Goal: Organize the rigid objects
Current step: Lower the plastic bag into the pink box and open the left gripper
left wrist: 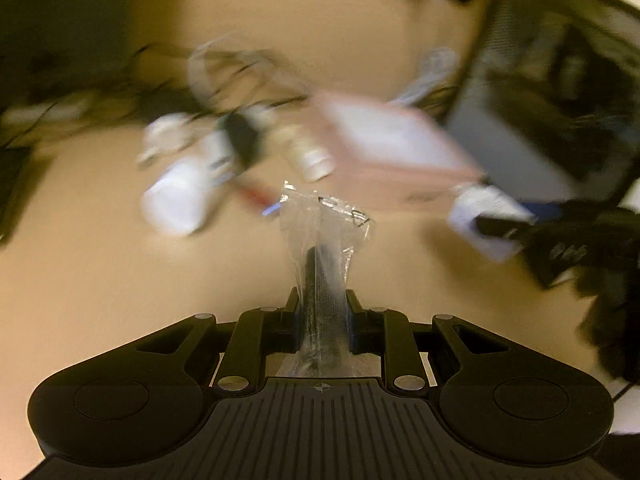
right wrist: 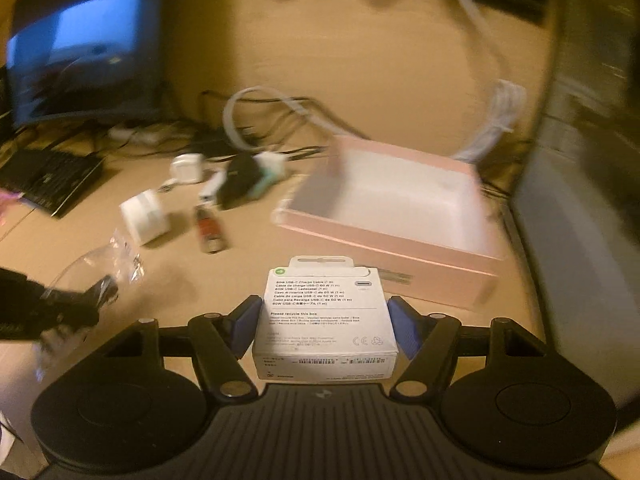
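1. Left gripper (left wrist: 322,316): fingers pressed onto a clear plastic bag (left wrist: 326,232) with a dark flat item inside. The bag stands up between the pads and is held above the desk (left wrist: 100,280), nearer the camera than the pink tray (left wrist: 392,148).

2. Right gripper (right wrist: 326,320): blue pads (right wrist: 404,324) sit against both sides of a white cable box (right wrist: 326,320), printed side up, hang tab pointing away. The box is just in front of the pink tray's near wall (right wrist: 400,256).

3. Pink tray: open top, white interior, resting on the desk. Contents cannot be determined owing to blur.

4. Left of the tray, on the desk: a white charger block (right wrist: 144,216), a small white case (right wrist: 187,168), a black adapter (right wrist: 240,180) and a red-brown cylindrical item (right wrist: 208,232), lying near one another but apart from the tray.

5. Behind the tray: a looped grey cable (right wrist: 256,108) and a coiled white cable (right wrist: 500,120).

6. Far left of the tray: a keyboard (right wrist: 48,176) with a lit monitor (right wrist: 84,52) behind it.

7. Left-wrist view is heavily motion-blurred; finer detail of the loose items is not legible there.
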`<state>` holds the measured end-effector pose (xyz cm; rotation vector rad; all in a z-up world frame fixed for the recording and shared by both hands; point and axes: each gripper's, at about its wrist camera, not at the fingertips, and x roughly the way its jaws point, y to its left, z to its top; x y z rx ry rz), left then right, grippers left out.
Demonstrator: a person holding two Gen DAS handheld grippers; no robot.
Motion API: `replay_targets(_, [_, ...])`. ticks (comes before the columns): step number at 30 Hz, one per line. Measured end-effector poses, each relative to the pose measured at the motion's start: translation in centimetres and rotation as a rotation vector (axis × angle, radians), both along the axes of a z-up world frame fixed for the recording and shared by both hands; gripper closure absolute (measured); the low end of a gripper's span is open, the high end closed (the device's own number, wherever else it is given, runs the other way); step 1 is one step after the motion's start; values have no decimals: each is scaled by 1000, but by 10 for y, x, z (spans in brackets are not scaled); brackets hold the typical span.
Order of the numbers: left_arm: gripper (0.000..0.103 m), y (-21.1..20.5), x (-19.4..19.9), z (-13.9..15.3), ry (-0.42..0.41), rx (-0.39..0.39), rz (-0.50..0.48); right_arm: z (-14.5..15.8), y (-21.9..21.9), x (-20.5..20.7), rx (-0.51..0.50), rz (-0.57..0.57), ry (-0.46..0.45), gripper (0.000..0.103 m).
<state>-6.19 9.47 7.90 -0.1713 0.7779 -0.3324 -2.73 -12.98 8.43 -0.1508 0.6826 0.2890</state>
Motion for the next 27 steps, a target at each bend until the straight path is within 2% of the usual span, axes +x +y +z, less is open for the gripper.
replay_targets(4, [80, -28, 35, 44, -125, -38, -87, 10, -23, -16, -2, -52, -37, 34])
replay_targets(7, [80, -50, 81, 78, -219, -37, -85, 18, -36, -27, -1, -86, -78, 34])
replay_targets(9, [79, -62, 118, 93, -230, -56, -60, 24, -44, -32, 2, -113, -103, 34])
replay_targets(11, [79, -67, 150, 92, -234, -119, -28, 27, -49, -34, 9, -137, -120, 34])
replay_targets(12, [78, -73, 166, 86, -229, -115, -29, 29, -51, -35, 12, -149, -125, 34])
replay_targets(15, [77, -89, 197, 58, -156, -28, 9, 27, -55, -36, 15, -177, -124, 34])
replay_targets(19, [77, -77, 192, 39, -137, -71, 40, 19, -54, -36, 7, -172, -103, 34])
replay_targets(25, [77, -36, 122, 22, -111, -80, 27, 9, -54, -27, 16, -150, -47, 35])
replay_targets(26, [77, -29, 110, 18, -101, -83, 22, 12, -54, -22, 23, -144, -51, 40])
replay_targets(27, [77, -22, 96, 13, -87, -88, 24, 17, -54, -14, 34, -134, -58, 62])
